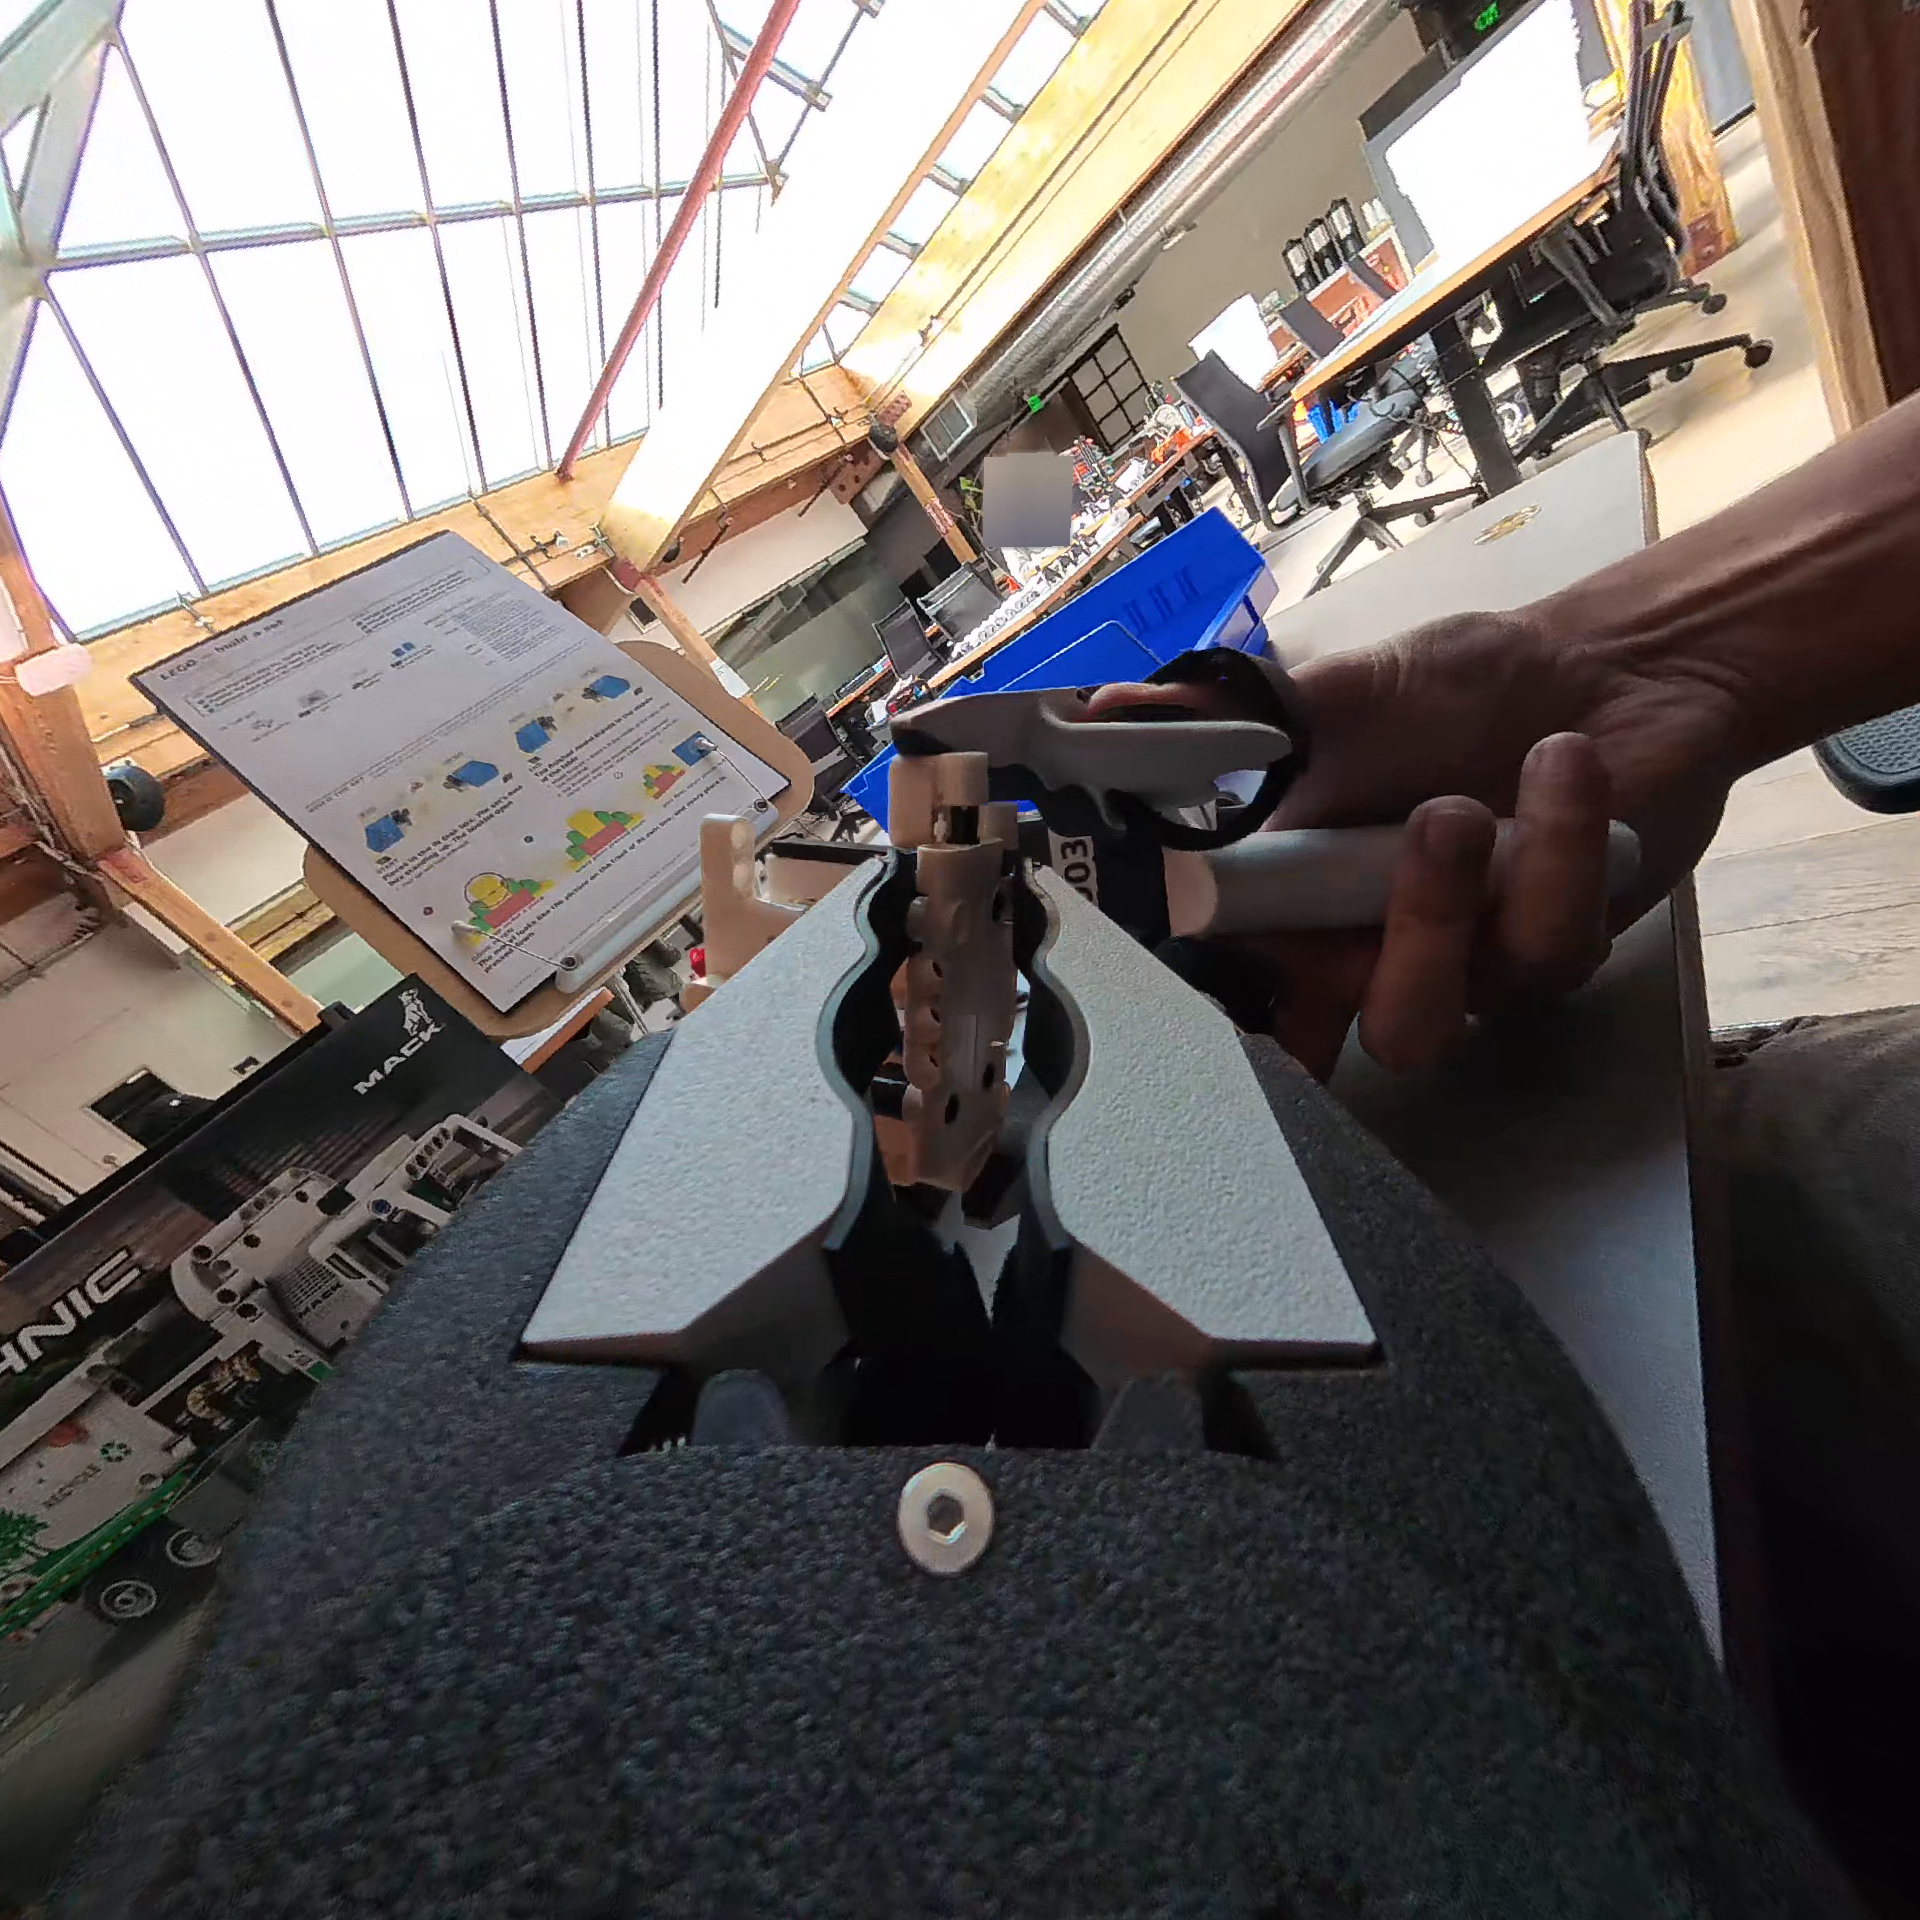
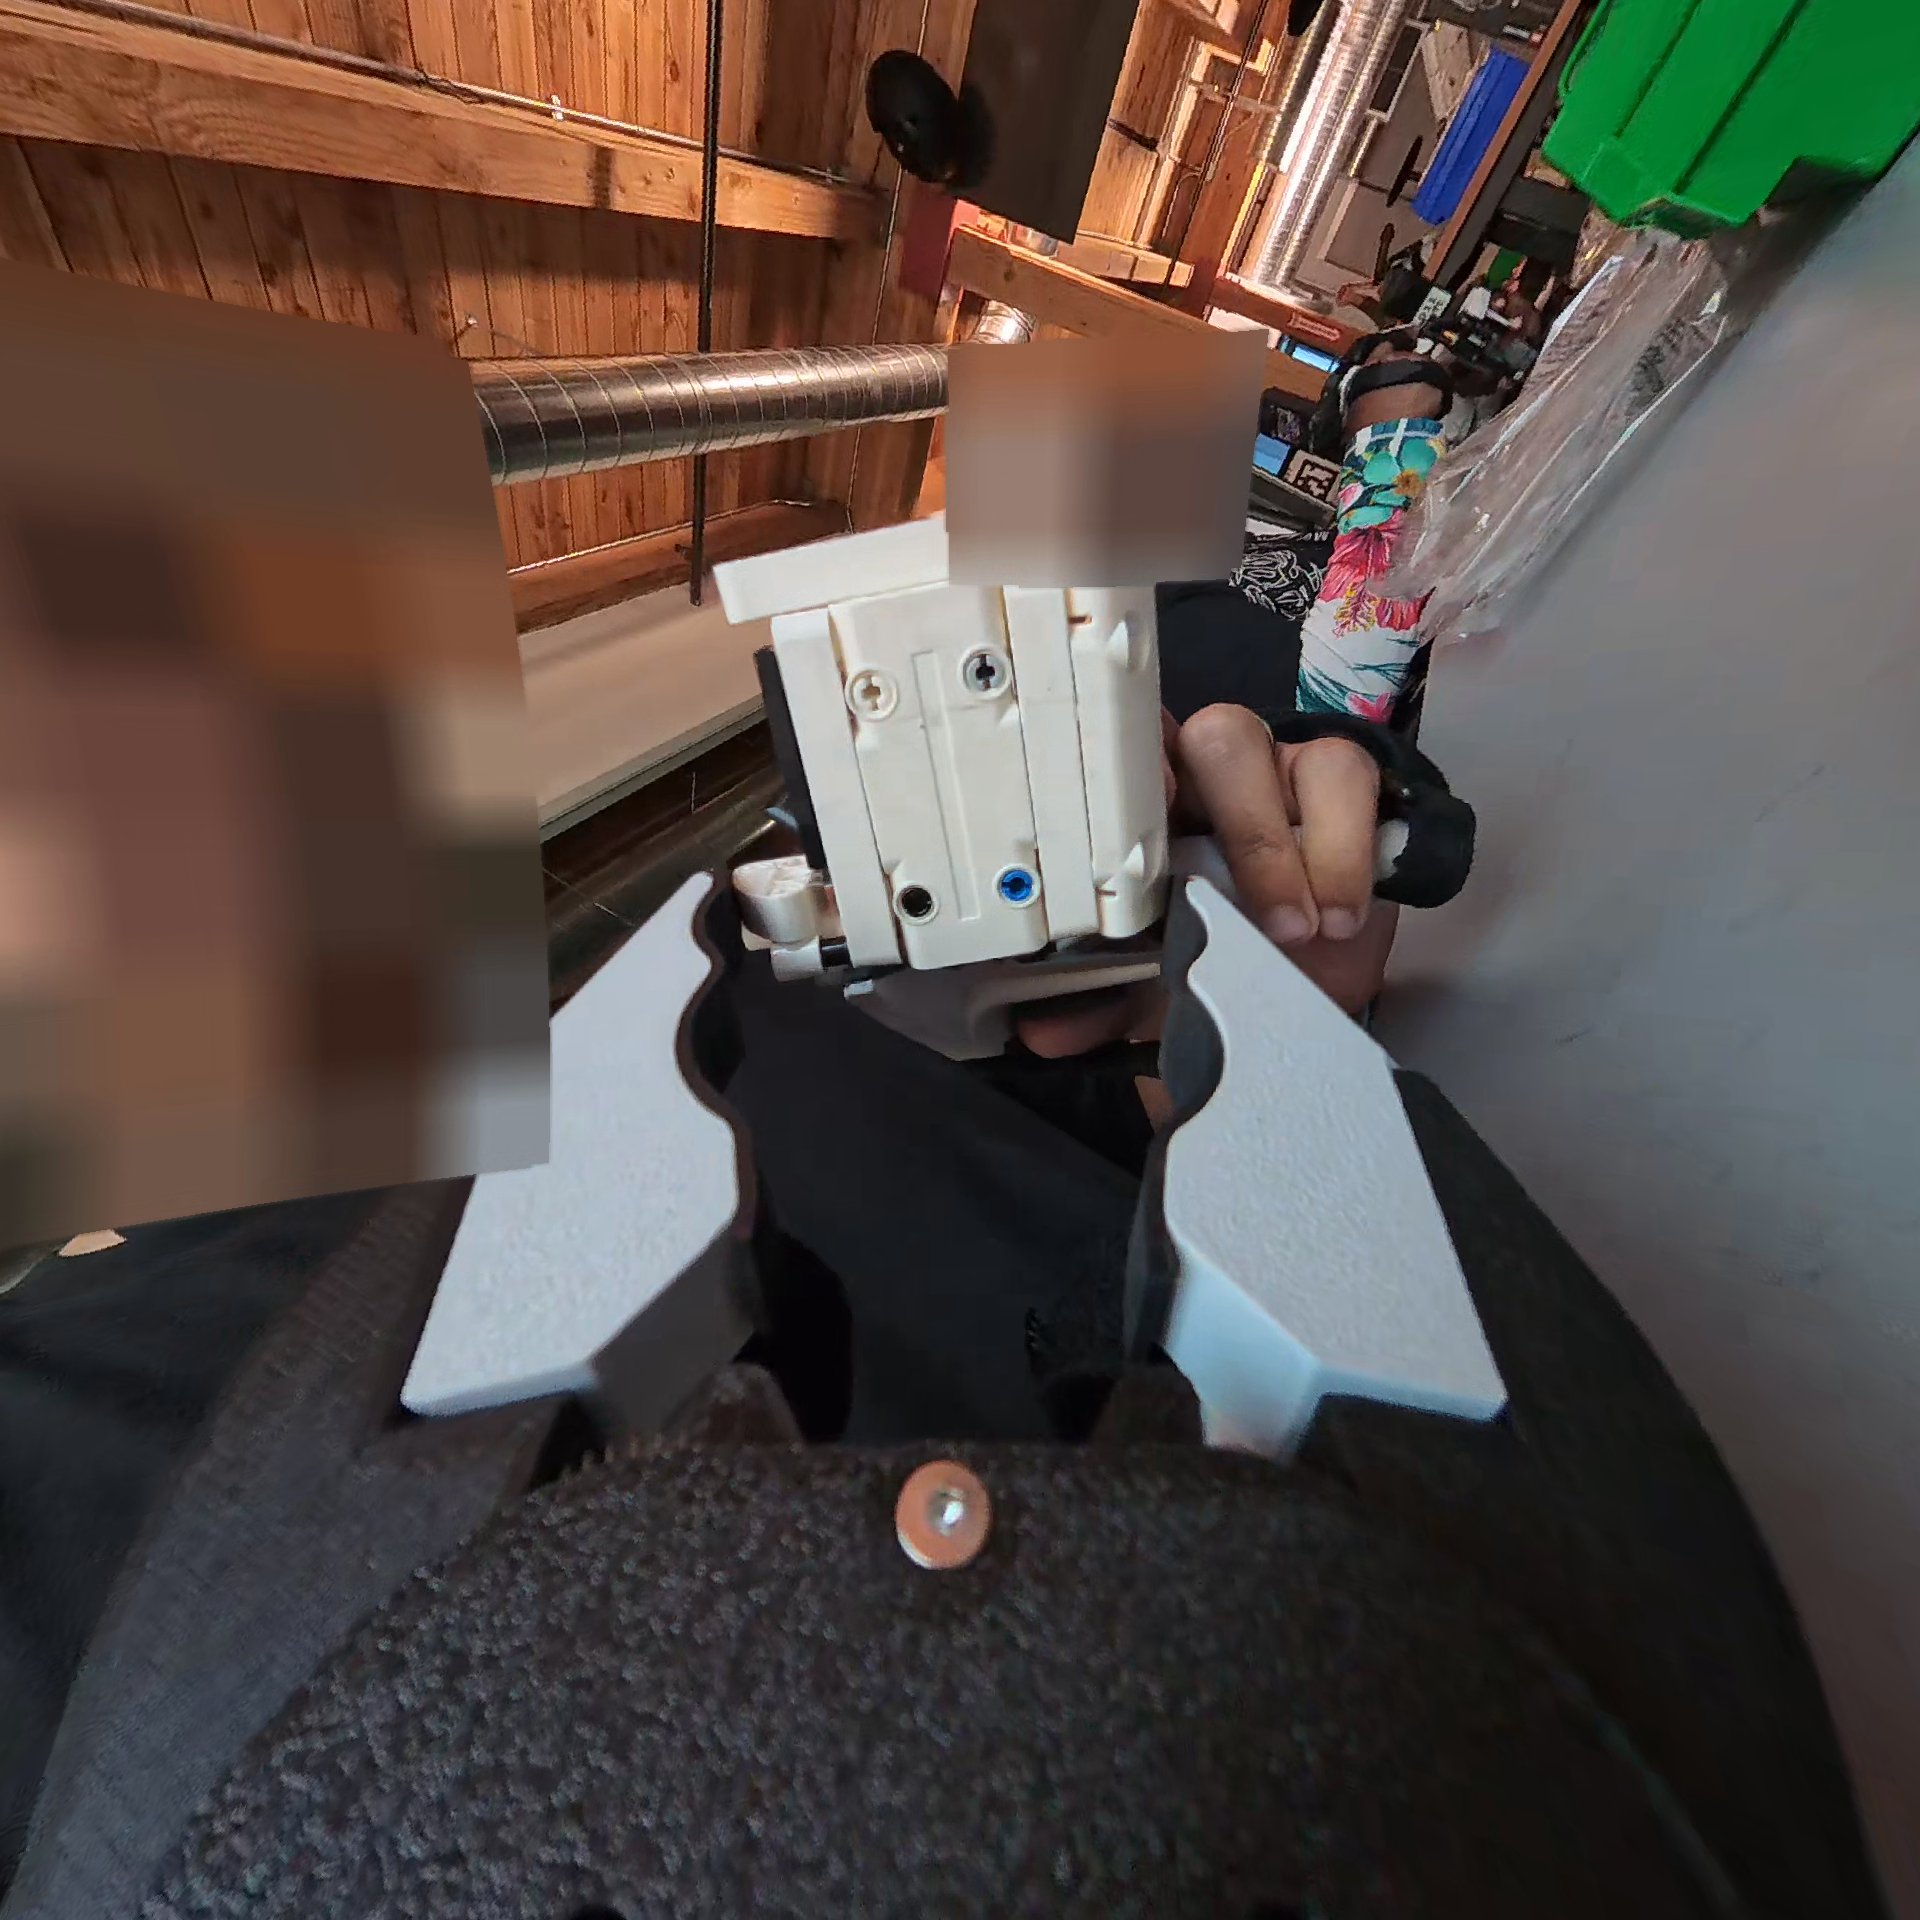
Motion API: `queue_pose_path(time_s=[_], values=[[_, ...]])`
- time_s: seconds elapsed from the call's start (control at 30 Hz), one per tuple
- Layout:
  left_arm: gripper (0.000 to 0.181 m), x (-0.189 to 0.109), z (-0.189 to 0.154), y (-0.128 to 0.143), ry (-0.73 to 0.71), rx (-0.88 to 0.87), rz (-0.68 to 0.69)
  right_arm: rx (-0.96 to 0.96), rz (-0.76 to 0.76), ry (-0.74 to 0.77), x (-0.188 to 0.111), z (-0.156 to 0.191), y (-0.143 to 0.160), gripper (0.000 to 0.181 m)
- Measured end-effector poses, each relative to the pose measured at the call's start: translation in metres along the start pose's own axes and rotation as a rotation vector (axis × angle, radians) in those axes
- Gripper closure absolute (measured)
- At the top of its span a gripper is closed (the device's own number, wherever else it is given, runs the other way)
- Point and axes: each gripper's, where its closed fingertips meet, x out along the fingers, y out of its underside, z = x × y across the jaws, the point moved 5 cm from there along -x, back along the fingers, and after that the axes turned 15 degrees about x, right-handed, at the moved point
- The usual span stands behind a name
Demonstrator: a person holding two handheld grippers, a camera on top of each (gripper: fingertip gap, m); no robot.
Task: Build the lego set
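In the left wrist view my left gripper [image 1: 956, 904] is shut on a tan-white Lego Technic assembly [image 1: 951, 997], which stands upright between its fingers. Just beyond it a hand holds the right gripper's grey handle [image 1: 1403, 873]. In the right wrist view the same assembly [image 2: 966, 779] shows as a white block with pin holes. Its lower end sits between the tips of my right gripper [image 2: 951, 904], which is open wide and not touching it. The hand on the left gripper [image 2: 1288, 831] shows behind the block.
An instruction sheet on a wooden stand [image 1: 468, 769] is at the left, with a Lego box showing a truck [image 1: 208, 1299] below it. A blue bin [image 1: 1143, 613] lies behind on the grey table [image 1: 1558, 520]. A green bin [image 2: 1714, 104], a plastic bag [image 2: 1558, 416] and another person's floral sleeve [image 2: 1371, 540] are at the right. The tips of both grippers are at nearly the same place.
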Motion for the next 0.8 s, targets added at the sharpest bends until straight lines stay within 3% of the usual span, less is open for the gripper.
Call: queue_pose_path(time_s=[0.43,0.8], values=[[0.163,0.0064,-0.0005,0.0003,-0.007,-0.057,0.068,-0.01,-0.061,-0.004,-0.0055,0.0004,-0.0011,0.103],[0.163,0.0097,0.0016,0.0002,-0.004,-0.082,0.047,-0.034,-0.07,-0.022,-0.0071,0.0036,-0.0015,0.107]])
